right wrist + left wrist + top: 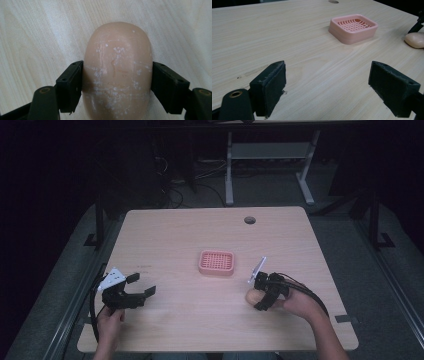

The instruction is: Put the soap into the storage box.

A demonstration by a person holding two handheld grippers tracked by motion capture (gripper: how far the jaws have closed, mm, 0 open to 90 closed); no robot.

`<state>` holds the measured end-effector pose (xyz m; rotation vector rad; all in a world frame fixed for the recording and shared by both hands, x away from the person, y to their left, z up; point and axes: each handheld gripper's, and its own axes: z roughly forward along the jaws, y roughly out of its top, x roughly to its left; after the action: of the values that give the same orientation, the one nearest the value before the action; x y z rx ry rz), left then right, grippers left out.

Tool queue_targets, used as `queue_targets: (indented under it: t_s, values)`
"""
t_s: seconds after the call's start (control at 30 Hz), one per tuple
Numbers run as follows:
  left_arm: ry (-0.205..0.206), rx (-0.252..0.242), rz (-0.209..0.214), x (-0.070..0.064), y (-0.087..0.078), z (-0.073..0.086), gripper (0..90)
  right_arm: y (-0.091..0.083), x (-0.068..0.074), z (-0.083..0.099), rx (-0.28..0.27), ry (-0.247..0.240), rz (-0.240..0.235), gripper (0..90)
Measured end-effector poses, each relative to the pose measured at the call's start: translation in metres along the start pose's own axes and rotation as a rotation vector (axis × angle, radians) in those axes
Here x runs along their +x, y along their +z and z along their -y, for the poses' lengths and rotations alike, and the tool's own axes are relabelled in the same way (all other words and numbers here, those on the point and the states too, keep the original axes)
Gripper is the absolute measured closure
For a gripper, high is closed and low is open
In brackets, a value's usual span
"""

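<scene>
a: so, what's the right claw (256,296) doing?

b: its two black jaws sit against the two long sides of the bar of soap (117,72), one on each flank. the soap lies flat on the tabletop (170,235), its rounded end poking out ahead of the jaws. in the high view the soap (251,296) peeks out just to the left of that claw.

a: is the soap off the wood?

b: can't tell for sure; it looks to be resting on it.

a: and the left claw (141,285)?

b: spread wide with nothing between its jaws, held low over bare tabletop, well apart from the soap.

a: where's the pink soap dish (216,262)?

b: ahead of the right claw and a little to its left, near but not touching. from the left claw it is farther off, ahead and to the right, and the soap dish (352,28) stands just short of the soap (415,40) at the right edge of that view.
</scene>
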<state>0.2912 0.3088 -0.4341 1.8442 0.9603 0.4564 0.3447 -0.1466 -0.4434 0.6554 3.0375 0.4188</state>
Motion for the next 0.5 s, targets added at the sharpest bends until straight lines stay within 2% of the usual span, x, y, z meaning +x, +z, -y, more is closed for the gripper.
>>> queue_targets:
  t_s: [0.5]
  values:
    - [-0.004, -0.003, 0.002, 0.0002, -0.0003, 0.0000, 14.3, 0.0005, 0.0014, -0.0013, 0.013, -0.015, 0.017, 31.4]
